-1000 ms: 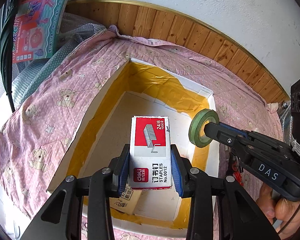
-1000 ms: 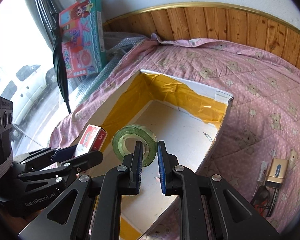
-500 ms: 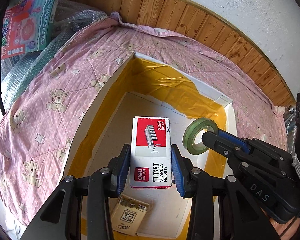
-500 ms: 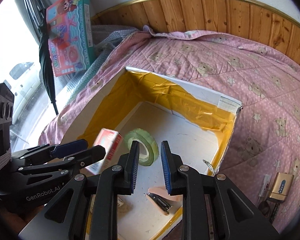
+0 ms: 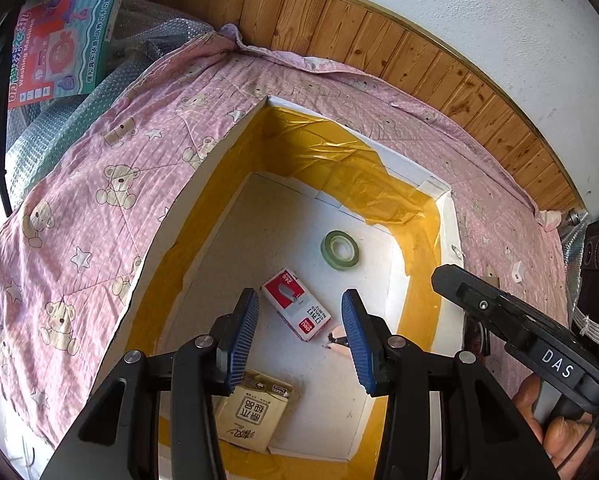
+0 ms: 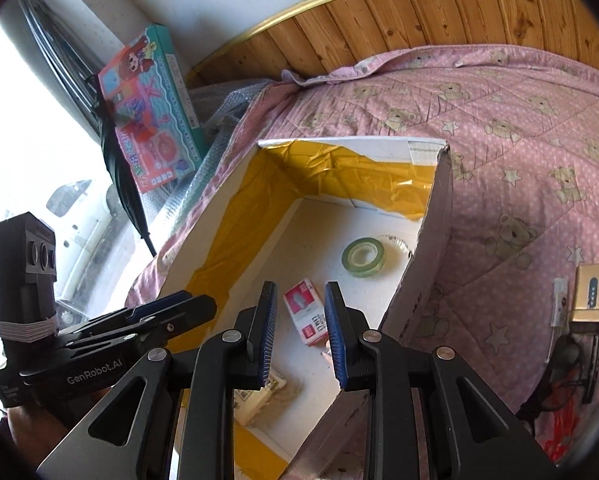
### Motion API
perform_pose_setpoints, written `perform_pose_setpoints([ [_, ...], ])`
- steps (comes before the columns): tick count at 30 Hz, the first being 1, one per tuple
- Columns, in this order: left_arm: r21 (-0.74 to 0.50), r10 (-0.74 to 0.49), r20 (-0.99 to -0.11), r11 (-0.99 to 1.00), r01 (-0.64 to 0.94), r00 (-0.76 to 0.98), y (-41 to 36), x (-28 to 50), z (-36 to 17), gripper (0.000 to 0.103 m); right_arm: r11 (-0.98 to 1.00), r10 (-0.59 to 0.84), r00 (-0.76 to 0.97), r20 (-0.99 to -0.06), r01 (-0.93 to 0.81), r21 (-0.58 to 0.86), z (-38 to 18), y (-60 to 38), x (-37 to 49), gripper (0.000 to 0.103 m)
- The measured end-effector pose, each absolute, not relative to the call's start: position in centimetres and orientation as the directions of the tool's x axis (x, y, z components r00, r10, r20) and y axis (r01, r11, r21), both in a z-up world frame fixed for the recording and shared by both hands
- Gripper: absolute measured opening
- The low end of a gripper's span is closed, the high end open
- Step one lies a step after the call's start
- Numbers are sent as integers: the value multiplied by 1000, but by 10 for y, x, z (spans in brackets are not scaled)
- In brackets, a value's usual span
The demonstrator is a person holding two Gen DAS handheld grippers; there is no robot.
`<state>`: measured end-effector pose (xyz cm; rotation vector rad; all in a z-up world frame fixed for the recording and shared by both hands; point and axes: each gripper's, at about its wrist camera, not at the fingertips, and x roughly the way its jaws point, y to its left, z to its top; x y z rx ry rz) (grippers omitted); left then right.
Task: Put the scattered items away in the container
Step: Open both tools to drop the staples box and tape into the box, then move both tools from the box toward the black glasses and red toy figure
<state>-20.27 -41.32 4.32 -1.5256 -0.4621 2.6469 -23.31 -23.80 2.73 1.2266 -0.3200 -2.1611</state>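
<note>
A white box (image 5: pixel 447 216) lined with yellow tape stands on the pink bedspread. On its floor lie a red-and-white staples box (image 5: pixel 295 304), a green tape roll (image 5: pixel 340 249) and a tan packet (image 5: pixel 255 412). My left gripper (image 5: pixel 299 336) hovers open above the box with nothing between its fingers. The right gripper (image 6: pixel 299 332) is open too, above the near right wall (image 6: pixel 431 248). Through it I see the staples box (image 6: pixel 305 312) and the tape roll (image 6: pixel 362 257) lying flat. A small metal item (image 5: pixel 337 340) sits by the staples box.
A gold power bank (image 6: pixel 591 292) and a white cable piece (image 6: pixel 557 300) lie on the bedspread right of the box. A toy carton (image 6: pixel 151 108) leans at the back left on bubble wrap. A wooden headboard (image 5: pixel 399 52) runs behind. A hand (image 5: pixel 559 436) holds the right gripper.
Both grippers opened. The staples box dropped from the left gripper and the tape roll from the right; both now lie on the box floor. Both grippers rose and pulled back a little.
</note>
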Motion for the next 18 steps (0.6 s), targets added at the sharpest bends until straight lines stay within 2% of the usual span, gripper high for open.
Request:
perform_pose_setpoints([
  [8, -265, 190, -826, -962, 68, -530, -401, -166, 56, 45, -736, -672, -351, -652, 413, 536, 25, -235, -189, 27],
  [18, -281, 205, -799, -958, 50, -566, -392, -127, 77, 47, -730, -678, -383, -628, 449, 514, 47, -223, -142, 27],
])
